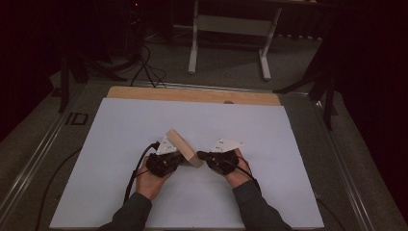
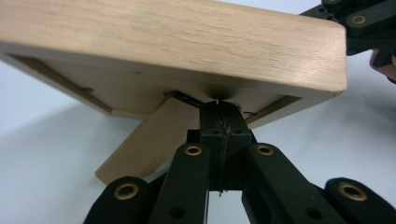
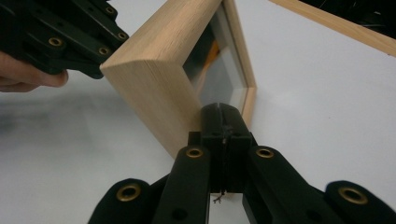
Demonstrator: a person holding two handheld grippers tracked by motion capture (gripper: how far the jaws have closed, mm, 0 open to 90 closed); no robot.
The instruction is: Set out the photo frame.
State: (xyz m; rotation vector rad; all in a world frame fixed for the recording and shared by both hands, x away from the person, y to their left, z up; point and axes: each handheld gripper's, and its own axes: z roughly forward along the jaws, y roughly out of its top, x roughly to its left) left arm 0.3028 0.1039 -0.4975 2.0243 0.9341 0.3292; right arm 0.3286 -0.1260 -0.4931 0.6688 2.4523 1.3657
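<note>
A light wooden picture frame stands tilted on the white sheet, between my two grippers. In the left gripper view its back panel and fold-out stand leg face me. My left gripper is shut, its tips against the back beside a small metal clip; in the high view the left gripper sits on the frame's left. My right gripper is shut too, tips touching the frame's front lower edge by the glass. Seen from above, the right gripper meets the frame's near corner.
The white sheet covers a wooden board whose far edge shows. Beyond the table, a white stand and cables are on the grey floor. Metal rails run along the table's sides. Cables trail from both grippers toward the person.
</note>
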